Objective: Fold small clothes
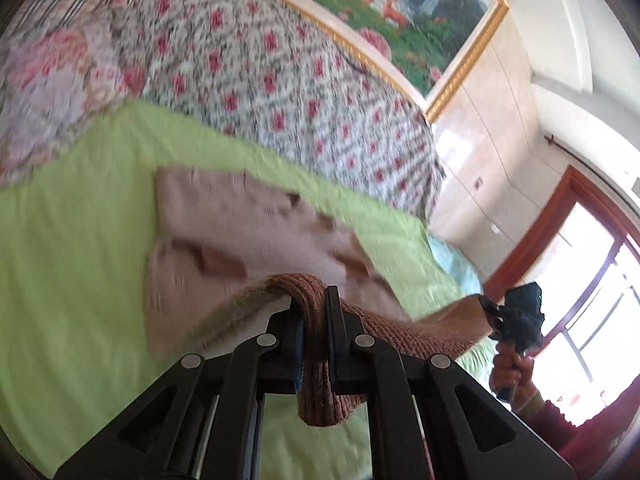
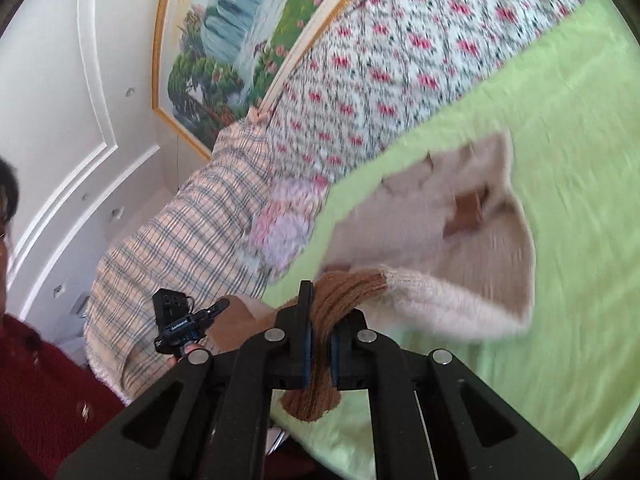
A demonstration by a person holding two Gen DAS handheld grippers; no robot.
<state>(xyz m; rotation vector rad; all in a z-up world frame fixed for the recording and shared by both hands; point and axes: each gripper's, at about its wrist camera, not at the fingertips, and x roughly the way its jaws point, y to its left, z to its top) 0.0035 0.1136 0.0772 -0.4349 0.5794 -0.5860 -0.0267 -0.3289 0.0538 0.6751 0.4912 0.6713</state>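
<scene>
Gripping brown cuffs, both grippers stretch the sweater sideways.

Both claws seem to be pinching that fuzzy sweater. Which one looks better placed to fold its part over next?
Probably the right claw. It pinches the brown cuff of a sleeve that runs straight to the sweater body on the green sheet. The left claw grips a bunched brown ribbed edge nearer the bed's edge.

Motion blur is smearing the cream sweater and the flowered quilt, so the knit detail and brown patches are staying unreadable. The picture edges are cutting off the framed painting and the person's face, and window glare is washing out whatever lies outside.
</scene>
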